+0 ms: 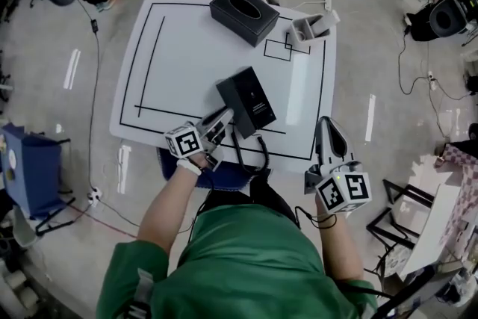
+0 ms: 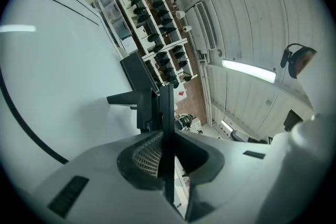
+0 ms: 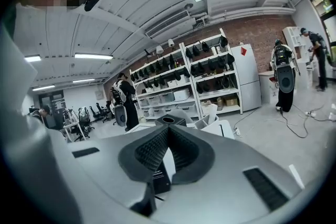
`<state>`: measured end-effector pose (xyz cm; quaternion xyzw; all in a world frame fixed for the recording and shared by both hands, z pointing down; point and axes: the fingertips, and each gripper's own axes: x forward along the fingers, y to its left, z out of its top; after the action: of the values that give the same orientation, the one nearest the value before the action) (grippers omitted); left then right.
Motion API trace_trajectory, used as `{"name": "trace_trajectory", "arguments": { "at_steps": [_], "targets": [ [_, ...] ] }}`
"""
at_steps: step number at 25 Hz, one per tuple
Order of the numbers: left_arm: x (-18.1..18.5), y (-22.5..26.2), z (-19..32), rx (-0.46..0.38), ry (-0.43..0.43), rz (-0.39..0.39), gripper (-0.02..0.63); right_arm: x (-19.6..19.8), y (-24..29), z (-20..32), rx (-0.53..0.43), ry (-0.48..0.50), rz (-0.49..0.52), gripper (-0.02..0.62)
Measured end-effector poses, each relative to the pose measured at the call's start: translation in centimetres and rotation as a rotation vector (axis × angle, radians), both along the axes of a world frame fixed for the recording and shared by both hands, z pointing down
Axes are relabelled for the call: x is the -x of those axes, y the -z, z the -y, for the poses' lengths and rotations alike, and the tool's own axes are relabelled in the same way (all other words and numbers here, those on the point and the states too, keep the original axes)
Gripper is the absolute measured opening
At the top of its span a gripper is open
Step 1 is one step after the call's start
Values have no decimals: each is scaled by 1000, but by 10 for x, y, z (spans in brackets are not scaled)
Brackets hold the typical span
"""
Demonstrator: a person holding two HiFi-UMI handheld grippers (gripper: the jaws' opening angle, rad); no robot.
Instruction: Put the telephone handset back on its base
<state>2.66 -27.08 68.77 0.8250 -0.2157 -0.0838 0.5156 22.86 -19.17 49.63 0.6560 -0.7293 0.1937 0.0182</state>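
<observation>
The black telephone base (image 1: pixel 256 104) lies near the front of the white table (image 1: pixel 187 48). The black handset (image 1: pixel 228 95) runs along its left side, and I cannot tell whether it rests fully in its cradle. A black cord (image 1: pixel 263 155) loops off the table's front edge below it. My left gripper (image 1: pixel 223 119) is at the handset's near end, shut on a thin black edge of the handset (image 2: pixel 167 107). My right gripper (image 1: pixel 326 125) hovers over the table's front right edge, to the right of the phone and apart from it. Its jaws are shut with nothing between them.
A black tissue box (image 1: pixel 243 12) stands at the table's far side, with a white desk organiser (image 1: pixel 309 28) to its right. Black lines mark the tabletop. Shelving and chairs ring the room, and cables cross the floor on both sides.
</observation>
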Motion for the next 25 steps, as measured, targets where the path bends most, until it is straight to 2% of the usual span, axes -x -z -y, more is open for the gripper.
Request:
{"name": "trace_trajectory", "arguments": {
  "at_steps": [8,12,15,21,25],
  "targets": [
    [-4,-17,-2,78,22,-16,80,-3,0,0,0,-7,2,21],
    [-2,-17,-1,74,24,-27,80,-2,3,0,0,-7,4,21],
    [-1,-22,1,95,28,-4,80,-3,3,3,-3,-8,3,21],
    [-3,-19,2,84,35,50,81,-3,4,2,-6,-3,2,21],
    [0,-24,5,100,56,138,109,-1,5,5,-21,7,9,21]
  ]
}}
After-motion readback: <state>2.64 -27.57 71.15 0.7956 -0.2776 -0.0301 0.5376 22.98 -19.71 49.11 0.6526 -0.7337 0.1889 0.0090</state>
